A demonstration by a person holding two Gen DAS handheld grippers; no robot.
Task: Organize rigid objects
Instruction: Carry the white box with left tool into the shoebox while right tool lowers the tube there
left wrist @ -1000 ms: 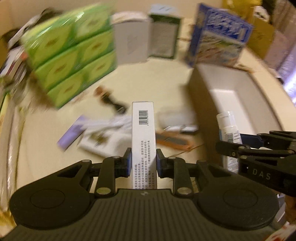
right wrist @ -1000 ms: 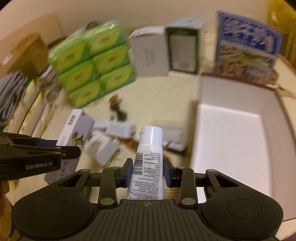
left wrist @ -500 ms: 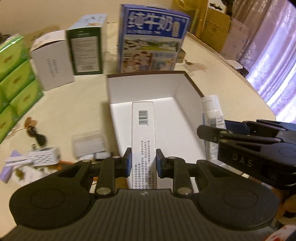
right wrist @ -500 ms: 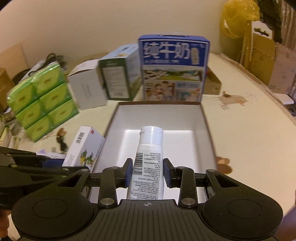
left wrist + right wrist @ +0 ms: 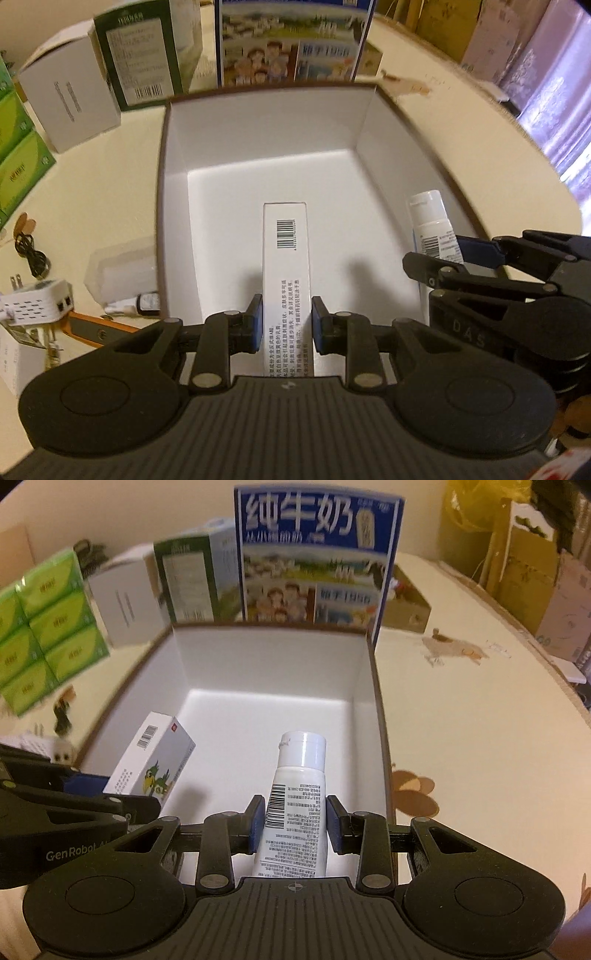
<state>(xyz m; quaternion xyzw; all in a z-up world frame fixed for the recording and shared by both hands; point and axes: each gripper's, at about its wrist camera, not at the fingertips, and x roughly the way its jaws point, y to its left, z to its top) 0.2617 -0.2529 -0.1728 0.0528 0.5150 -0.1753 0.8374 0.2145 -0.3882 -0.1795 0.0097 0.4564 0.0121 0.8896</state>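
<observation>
I could read "纯牛奶" in large white characters across the top of the blue milk carton [image 5: 317, 554]. My left gripper's body [image 5: 70, 853] carried "GenRobot", with the rest cut off, and the right gripper's body [image 5: 469, 332] showed "DAS". The carton box [image 5: 286, 280] and the white tube [image 5: 295, 812] each bore a barcode and fine Chinese print too small for me to make out.

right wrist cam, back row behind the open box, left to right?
green tissue packs → white carton → green-and-white carton → blue milk carton → low brown cardboard tray, all standing past the far wall of the white open box.
</observation>
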